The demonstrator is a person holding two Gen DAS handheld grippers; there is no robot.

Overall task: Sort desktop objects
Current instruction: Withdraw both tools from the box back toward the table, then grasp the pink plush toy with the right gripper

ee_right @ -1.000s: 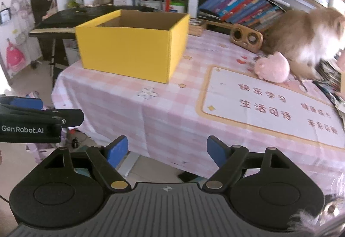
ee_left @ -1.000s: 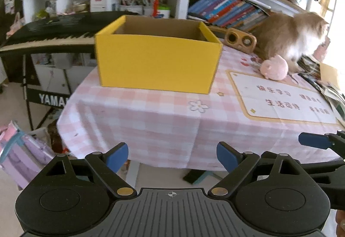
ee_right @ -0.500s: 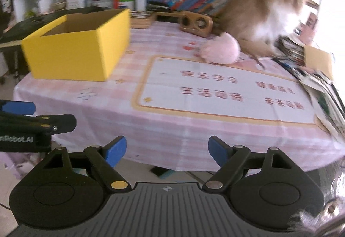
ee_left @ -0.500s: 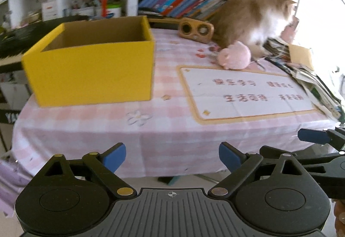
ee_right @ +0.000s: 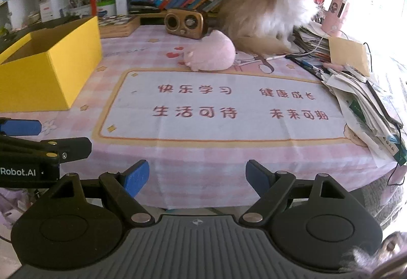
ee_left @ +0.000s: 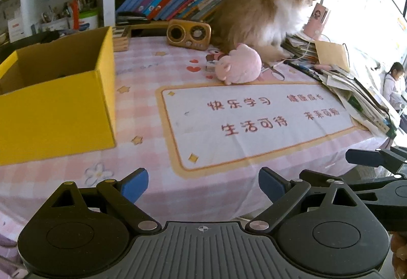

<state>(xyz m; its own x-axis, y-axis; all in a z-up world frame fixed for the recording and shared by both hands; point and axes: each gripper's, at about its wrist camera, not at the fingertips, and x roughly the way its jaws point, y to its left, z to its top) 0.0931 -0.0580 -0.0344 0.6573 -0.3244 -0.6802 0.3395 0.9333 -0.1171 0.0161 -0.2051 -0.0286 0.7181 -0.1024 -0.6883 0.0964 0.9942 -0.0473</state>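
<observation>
Both claws, left claw [ee_left: 203, 183] and right claw [ee_right: 197, 177], gape empty, pink plush [ee_right: 209, 51] well beyond

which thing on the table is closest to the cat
The pink plush toy, lying right beside the cat; the wooden radio sits slightly farther back, the yellow box far off.

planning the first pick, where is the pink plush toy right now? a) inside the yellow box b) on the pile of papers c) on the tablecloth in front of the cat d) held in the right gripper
c: the pink plush toy lies on the tablecloth just in front of the cat, apart from the yellow box, and both grippers are open and empty.
</observation>
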